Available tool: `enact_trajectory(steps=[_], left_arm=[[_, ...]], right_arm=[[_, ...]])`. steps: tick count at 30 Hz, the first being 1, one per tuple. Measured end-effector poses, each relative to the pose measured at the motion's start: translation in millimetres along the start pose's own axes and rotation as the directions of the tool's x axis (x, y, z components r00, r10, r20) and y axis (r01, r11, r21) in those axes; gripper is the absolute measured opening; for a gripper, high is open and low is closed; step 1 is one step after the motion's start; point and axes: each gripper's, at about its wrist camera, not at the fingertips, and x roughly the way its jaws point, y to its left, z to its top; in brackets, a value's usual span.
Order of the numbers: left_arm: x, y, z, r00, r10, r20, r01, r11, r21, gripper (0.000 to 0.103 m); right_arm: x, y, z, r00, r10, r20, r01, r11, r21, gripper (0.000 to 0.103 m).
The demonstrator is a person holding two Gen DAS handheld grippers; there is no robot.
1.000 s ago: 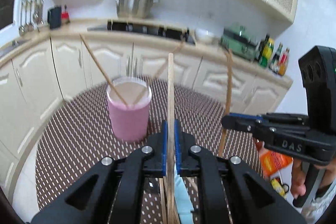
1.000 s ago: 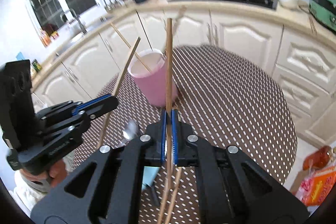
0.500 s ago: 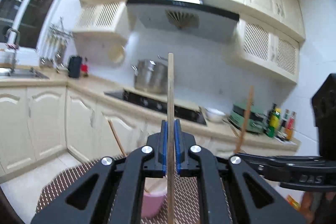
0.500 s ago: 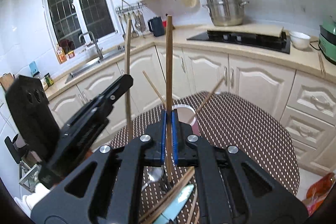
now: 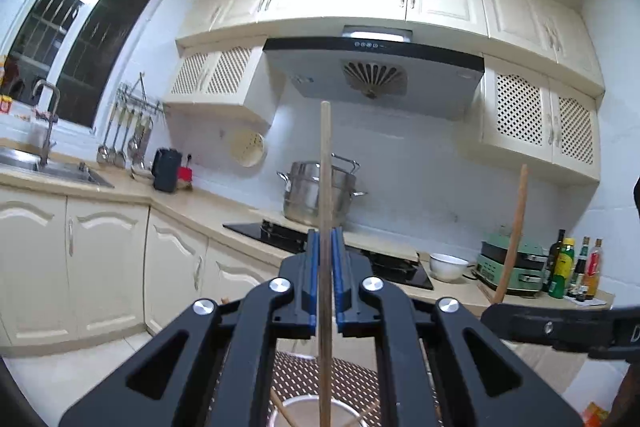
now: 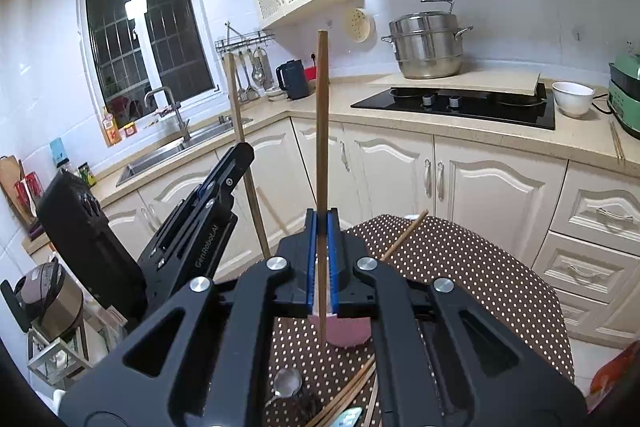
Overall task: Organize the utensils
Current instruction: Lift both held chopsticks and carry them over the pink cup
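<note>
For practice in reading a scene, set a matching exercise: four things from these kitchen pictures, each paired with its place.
Things:
1. steel pot
2. white bowl
3. spoon
4. pink cup

Places:
A. lying on the dotted tablecloth, near the camera
B. on the counter right of the hob
C. standing on the table behind the right gripper
D. on the board behind the hob

Pairs: 1-D, 2-B, 3-A, 4-C

We see open air above the polka-dot table point(image 6: 460, 259), while the pink cup point(image 6: 348, 335) with its slanting chopsticks point(image 6: 404, 239) and the left gripper point(image 6: 240, 155) crowd the near side.
</note>
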Motion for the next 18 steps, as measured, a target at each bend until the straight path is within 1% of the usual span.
enact_trajectory(steps=[3,8,13,18], left_arm=[[6.5,-2.7,-3.0,1.0,0.005,0.03,-0.005,1.0,0.001,0.007],[13.8,-2.9,-5.4,0.998,0.009,0.069,-0.009,1.0,0.006,0.007],[24.2,1.2,-16.9,0.998,0.037,0.054,-0.037,0.999,0.006,0.007],[31.8,8.2,-32.5,1.0,0.026,-0.006,-0.026,1.0,-0.008,0.007]], right_arm=[[5.3,-3.4,3.6,0.999,-0.006,0.034,0.005,1.0,0.009,0.005],[13.6,-8.1,7.0,0.998,0.003,0.06,-0.005,1.0,0.019,0.005],[19.2,-8.9,0.9,0.996,-0.006,0.089,0.005,1.0,0.009,0.005],[30.7,-10.3,-9.2,0.998,-0.021,0.059,0.021,1.0,0.008,0.005]])
